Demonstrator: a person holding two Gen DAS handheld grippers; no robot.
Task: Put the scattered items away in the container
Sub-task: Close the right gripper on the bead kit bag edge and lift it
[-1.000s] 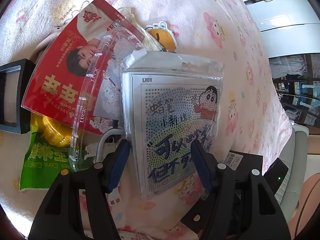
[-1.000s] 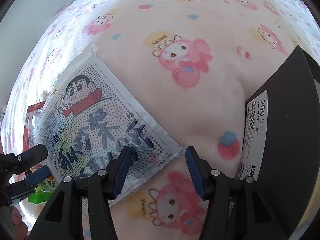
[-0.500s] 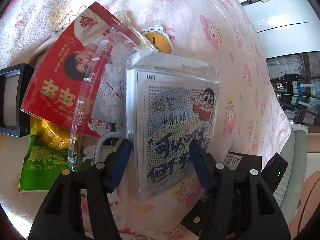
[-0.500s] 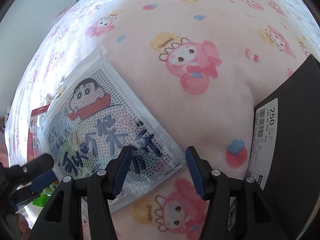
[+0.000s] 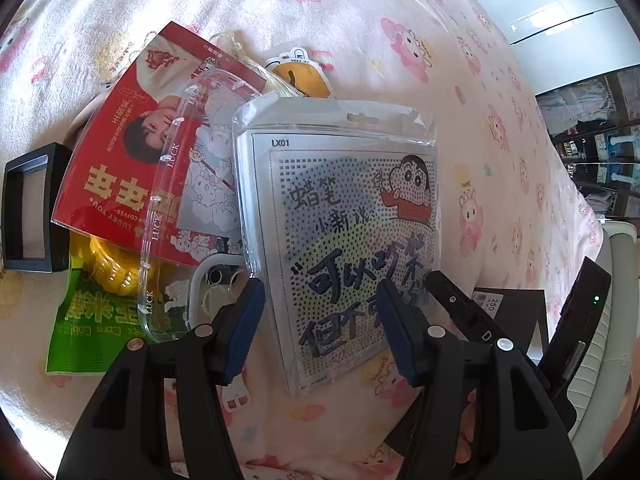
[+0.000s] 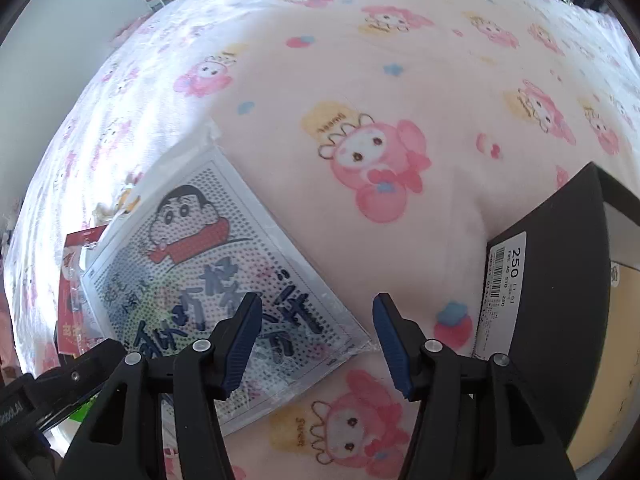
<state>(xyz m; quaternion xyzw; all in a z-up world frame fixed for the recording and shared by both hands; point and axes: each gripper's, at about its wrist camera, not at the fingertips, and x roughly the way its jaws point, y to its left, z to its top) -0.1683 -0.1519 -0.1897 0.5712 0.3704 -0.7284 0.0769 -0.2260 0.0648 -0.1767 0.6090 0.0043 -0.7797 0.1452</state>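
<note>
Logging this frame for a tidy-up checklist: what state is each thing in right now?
Left tool: open, empty.
Right tool: open, empty.
Cartoon bead kit: sealed, flat on blanket.
Red packet: flat, partly covered.
Clear case: lying on the red packet.
Black box: open top.

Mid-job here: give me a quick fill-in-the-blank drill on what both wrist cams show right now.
1. Both the left gripper and the right gripper are ____.
2. The cartoon packet lies on a ____ blanket.
3. The label on the black box reads ____.
4. The clear case rests on top of the ____ packet.

Missing words: open; pink; 250; red
</note>
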